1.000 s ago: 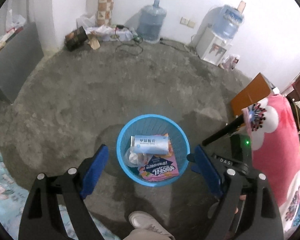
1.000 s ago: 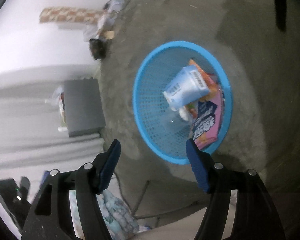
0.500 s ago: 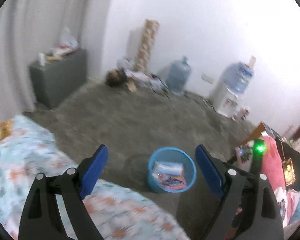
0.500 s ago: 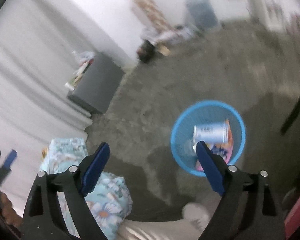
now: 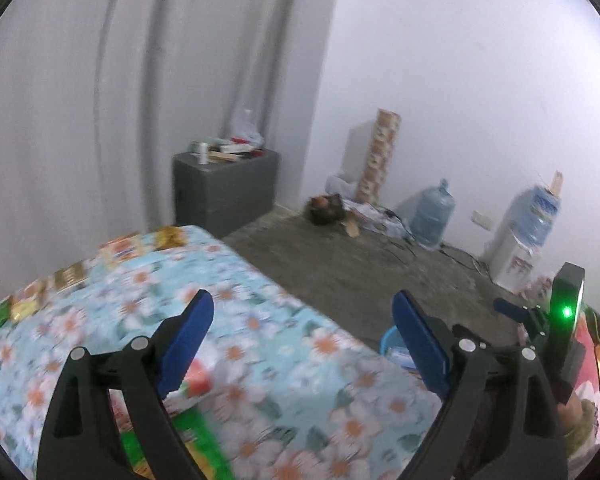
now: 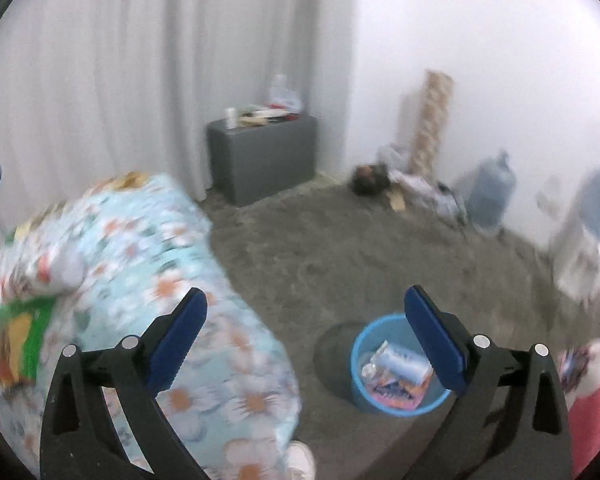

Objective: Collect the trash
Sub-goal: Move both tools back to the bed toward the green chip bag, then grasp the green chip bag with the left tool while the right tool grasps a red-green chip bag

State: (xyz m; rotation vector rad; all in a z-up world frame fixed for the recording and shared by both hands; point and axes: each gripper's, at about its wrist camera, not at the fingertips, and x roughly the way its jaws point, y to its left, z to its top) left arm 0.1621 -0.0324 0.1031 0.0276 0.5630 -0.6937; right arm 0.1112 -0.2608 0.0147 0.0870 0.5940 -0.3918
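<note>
Blue trash basket [image 6: 396,400] holds pale box, pink wrapper; print unreadable. My left gripper [image 5: 304,340], right gripper [image 6: 306,332] spread wide, empty.

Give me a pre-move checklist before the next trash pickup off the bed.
1. Left gripper empty, jaws open: ok.
2. Right gripper empty, jaws open: ok.
3. Trash left on the floral bedspread: ok, wrappers along far edge and a green packet near the left gripper.
4. Target sharp enough to aim at: not ok, motion blur in both views.
5. Blue basket located, upright on floor: ok, already holds items.
6. Which piece is nearest: cannot tell.
</note>
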